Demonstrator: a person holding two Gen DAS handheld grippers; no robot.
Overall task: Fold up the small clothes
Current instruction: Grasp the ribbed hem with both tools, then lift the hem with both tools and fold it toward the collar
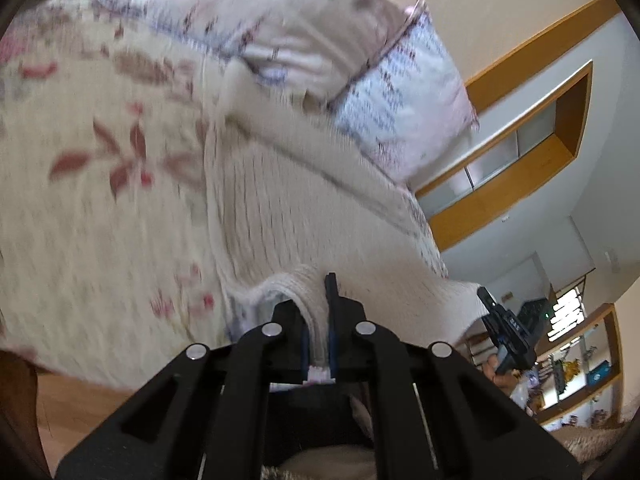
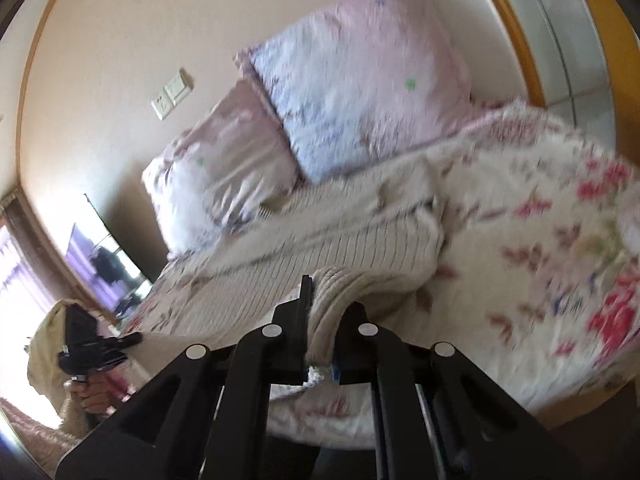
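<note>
A cream ribbed knit garment [image 1: 280, 200] lies spread across the floral bed cover, its near edge lifted. My left gripper [image 1: 318, 320] is shut on a bunched fold of its near edge. My right gripper [image 2: 324, 320] is shut on another bunch of the same garment [image 2: 352, 240]. In the left wrist view the right gripper [image 1: 506, 326] shows at the garment's right corner. In the right wrist view the left gripper [image 2: 92, 346] shows far left with cream cloth over it. Both views are blurred.
A floral bed cover [image 1: 80, 200] spreads under the garment and also shows in the right wrist view [image 2: 560, 260]. Two pink and white pillows [image 2: 360, 72] lean on the wall at the bed's head. Wooden shelves [image 1: 560, 128] stand to the right; a television [image 2: 104, 260] stands left.
</note>
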